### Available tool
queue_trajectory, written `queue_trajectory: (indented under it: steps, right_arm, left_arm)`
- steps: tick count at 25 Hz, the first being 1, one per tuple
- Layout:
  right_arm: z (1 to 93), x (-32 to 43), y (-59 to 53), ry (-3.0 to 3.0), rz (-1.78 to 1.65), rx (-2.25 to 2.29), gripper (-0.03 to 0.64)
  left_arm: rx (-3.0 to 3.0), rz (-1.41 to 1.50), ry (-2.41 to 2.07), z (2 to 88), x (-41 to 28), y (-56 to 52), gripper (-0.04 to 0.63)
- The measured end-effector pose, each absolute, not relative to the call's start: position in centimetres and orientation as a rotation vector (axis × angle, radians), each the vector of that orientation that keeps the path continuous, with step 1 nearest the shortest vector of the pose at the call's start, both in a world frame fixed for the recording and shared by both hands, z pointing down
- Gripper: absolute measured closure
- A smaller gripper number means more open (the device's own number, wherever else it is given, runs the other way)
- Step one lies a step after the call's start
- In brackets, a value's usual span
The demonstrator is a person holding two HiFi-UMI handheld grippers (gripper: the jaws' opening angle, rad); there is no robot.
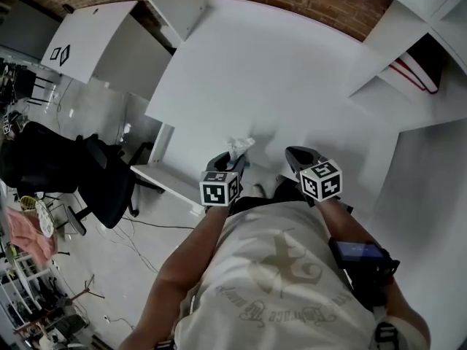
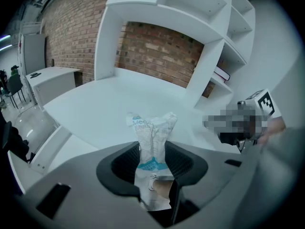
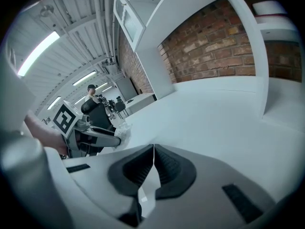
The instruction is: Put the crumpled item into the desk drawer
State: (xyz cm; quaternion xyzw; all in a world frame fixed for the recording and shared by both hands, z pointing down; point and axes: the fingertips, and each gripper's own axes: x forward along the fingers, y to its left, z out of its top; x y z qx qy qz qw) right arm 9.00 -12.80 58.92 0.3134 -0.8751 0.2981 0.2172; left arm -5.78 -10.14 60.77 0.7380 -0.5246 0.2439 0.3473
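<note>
- The crumpled packet (image 2: pixel 153 128), white with blue print, is clamped between the jaws of the left hand-held gripper (image 2: pixel 152 150). Its top sticks up past the tips, above the near edge of the surface (image 1: pixel 277 86).
- The right hand-held gripper (image 3: pixel 153 149) hovers at 3 o'clock of the left one, near it. Its jaws are pressed together with nothing between them.
- In the head view, open shelves (image 1: pixel 398 42) stand at 2 o'clock. One compartment holds a red-edged book (image 1: pixel 419 68) lying flat, and the other compartments in view are bare.
- A white ledge (image 1: pixel 164 177) juts out below the surface's edge at 8 o'clock of the packet; I cannot tell if it is a drawer.
- The surface is white, with only the packet above it.
- A brick wall (image 1: pixel 328 2) runs behind it at 12 o'clock.
- A black chair (image 1: pixel 95 173) stands on the grey floor at 9 o'clock, and a second white desk (image 1: pixel 95 39) sits at 10 o'clock.
</note>
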Motion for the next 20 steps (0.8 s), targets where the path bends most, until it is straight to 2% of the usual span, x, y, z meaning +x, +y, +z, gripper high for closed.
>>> queue_trajectory:
  steps: [8,20]
  right_arm:
    - [58.4,4.6,-10.0,-2.442,0.753,0.69,0.594]
    - [57.6,-1.8,-5.5,-2.462,0.667,0.569,0.594]
  left_arm:
    - [1.82,0.575,-1.442,60.8,-8.9,-4.5,0.414]
    - [1.668,0.475,-1.606,60.1,-17.8,2.4,0.414]
